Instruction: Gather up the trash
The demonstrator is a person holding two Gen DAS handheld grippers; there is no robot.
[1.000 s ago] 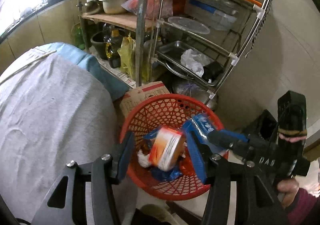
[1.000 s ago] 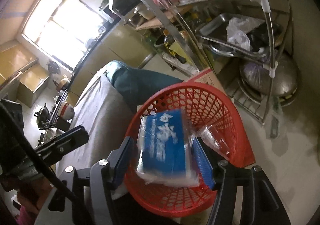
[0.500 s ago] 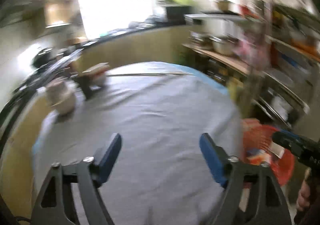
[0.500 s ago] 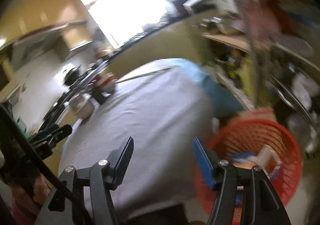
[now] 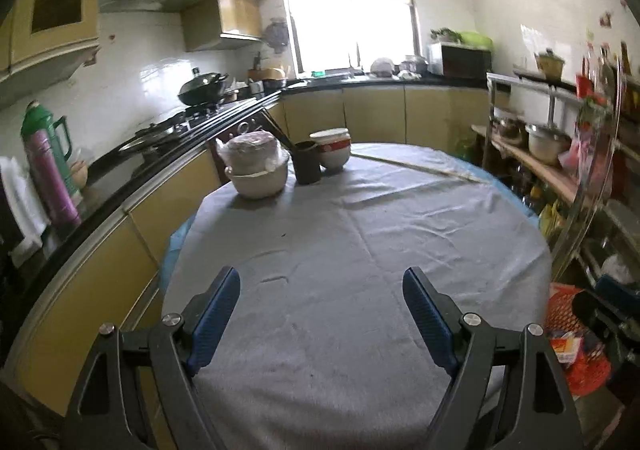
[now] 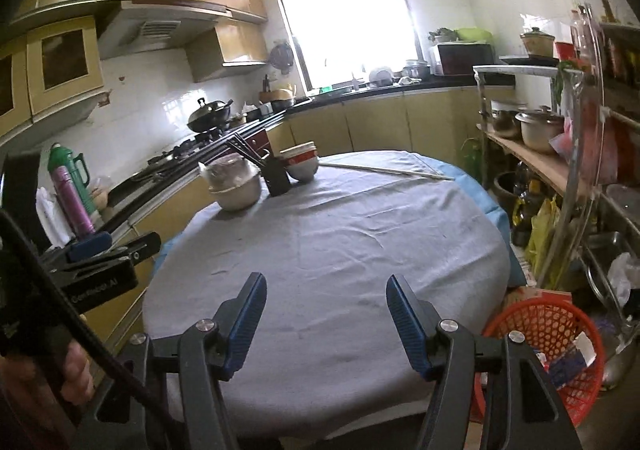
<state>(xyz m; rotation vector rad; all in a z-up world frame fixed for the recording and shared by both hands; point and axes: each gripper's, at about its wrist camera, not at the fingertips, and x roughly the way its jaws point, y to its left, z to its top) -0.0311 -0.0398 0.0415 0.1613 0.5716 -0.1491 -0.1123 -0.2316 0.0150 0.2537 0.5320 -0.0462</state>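
A red mesh trash basket [image 6: 548,324] stands on the floor at the table's right side; it also shows in the left wrist view [image 5: 560,310]. Wrappers and a blue packet [image 6: 568,360] lie inside it. My left gripper [image 5: 322,296] is open and empty above the near part of the grey tablecloth [image 5: 360,250]. My right gripper [image 6: 326,302] is open and empty, also over the tablecloth [image 6: 340,242]. The left gripper shows at the left edge of the right wrist view [image 6: 100,250].
At the table's far side stand a covered bowl [image 5: 258,163], a dark chopstick holder [image 5: 307,165] and stacked bowls [image 5: 331,147]. A long stick [image 6: 388,169] lies at the far right. A metal rack [image 6: 580,169] with pots stands right of the table. A counter runs along the left.
Both grippers let go of their trash into the red basket, then swung up and left from the basket to face the table. Both are now empty.
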